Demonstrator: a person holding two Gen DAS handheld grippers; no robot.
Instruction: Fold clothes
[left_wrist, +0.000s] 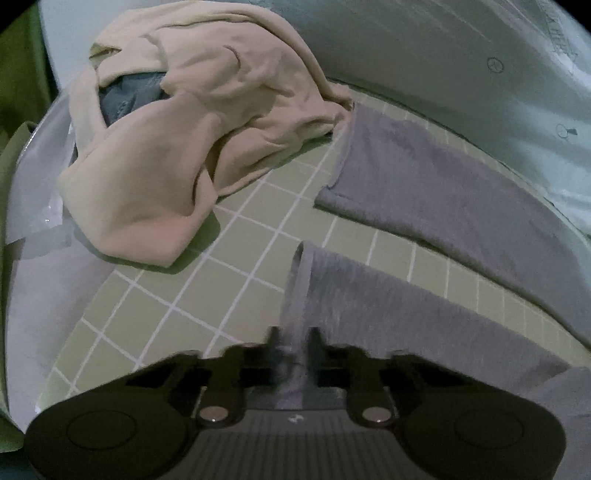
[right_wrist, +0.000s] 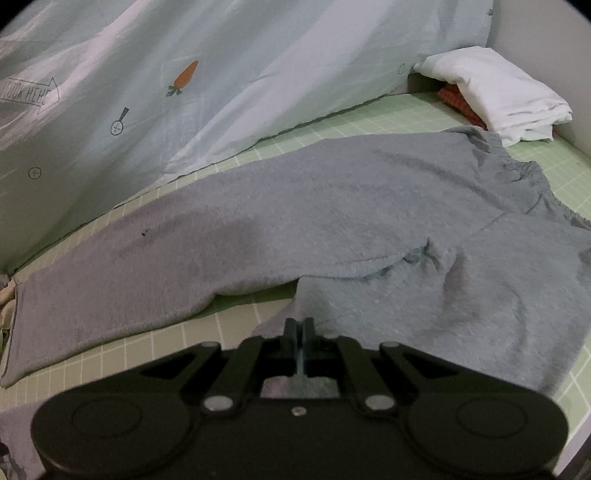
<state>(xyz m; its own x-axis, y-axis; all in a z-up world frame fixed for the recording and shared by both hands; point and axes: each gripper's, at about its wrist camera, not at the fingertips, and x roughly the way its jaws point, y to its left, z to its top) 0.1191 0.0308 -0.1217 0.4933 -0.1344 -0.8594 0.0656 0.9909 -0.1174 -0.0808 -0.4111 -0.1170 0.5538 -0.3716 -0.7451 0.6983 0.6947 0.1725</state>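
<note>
Grey sweatpants (right_wrist: 332, 206) lie spread on a green checked sheet (right_wrist: 369, 122). In the left wrist view both legs show: the far leg (left_wrist: 424, 177) lies flat and the near leg (left_wrist: 388, 302) runs into my left gripper (left_wrist: 293, 339), which is shut on its cuff edge. My right gripper (right_wrist: 300, 325) is shut on the inner edge of the near leg close to the crotch. The waistband (right_wrist: 535, 184) lies bunched at the far right.
A heap of beige clothes (left_wrist: 192, 122) with a blue-grey item inside lies at the far left of the bed. A pale blue printed duvet (right_wrist: 184, 74) lies along the far side. A white pillow (right_wrist: 495, 92) sits in the far right corner.
</note>
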